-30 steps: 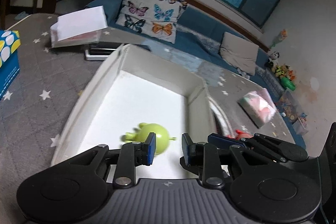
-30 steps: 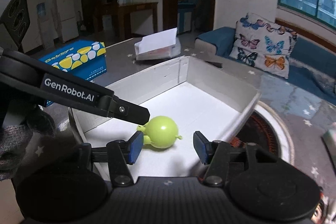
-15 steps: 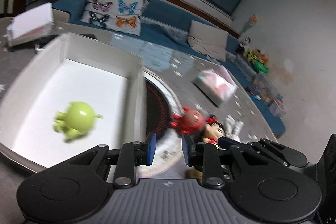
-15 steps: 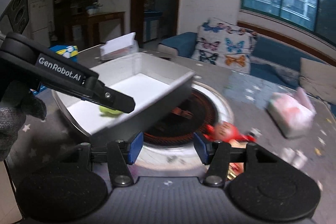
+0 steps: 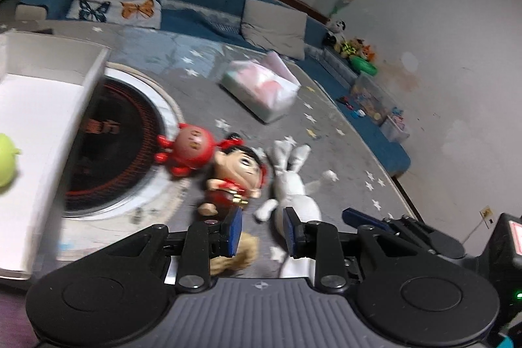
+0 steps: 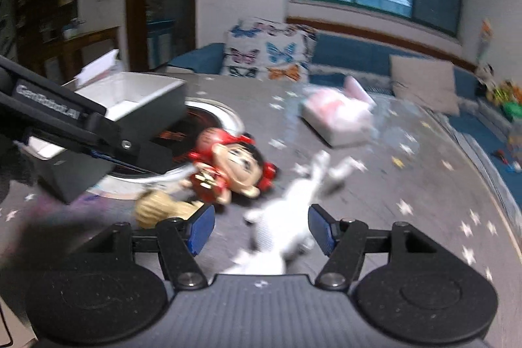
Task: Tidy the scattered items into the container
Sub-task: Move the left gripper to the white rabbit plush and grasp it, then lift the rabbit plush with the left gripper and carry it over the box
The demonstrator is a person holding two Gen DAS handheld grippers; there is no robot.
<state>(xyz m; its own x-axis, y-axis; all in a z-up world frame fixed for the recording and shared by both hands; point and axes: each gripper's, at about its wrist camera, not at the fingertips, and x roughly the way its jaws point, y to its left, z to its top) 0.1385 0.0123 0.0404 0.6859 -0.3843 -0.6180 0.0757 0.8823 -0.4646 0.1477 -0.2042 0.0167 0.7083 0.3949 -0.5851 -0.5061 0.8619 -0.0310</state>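
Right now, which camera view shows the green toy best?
Only the left wrist view shows it: the green toy lies inside the white box, cut by the frame's edge. In the right wrist view the box wall hides it.

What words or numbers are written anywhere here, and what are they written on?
"GenRobot.AI": white letters on the black arm of the left gripper, seen blurred in the right wrist view.
Red characters on the black round burner beside the white box: too blurred to read.
Marks on the red round toy: too blurred to read.
Red label at the left wrist view's right edge: unreadable.
Nothing readable on the doll or white plush rabbit.
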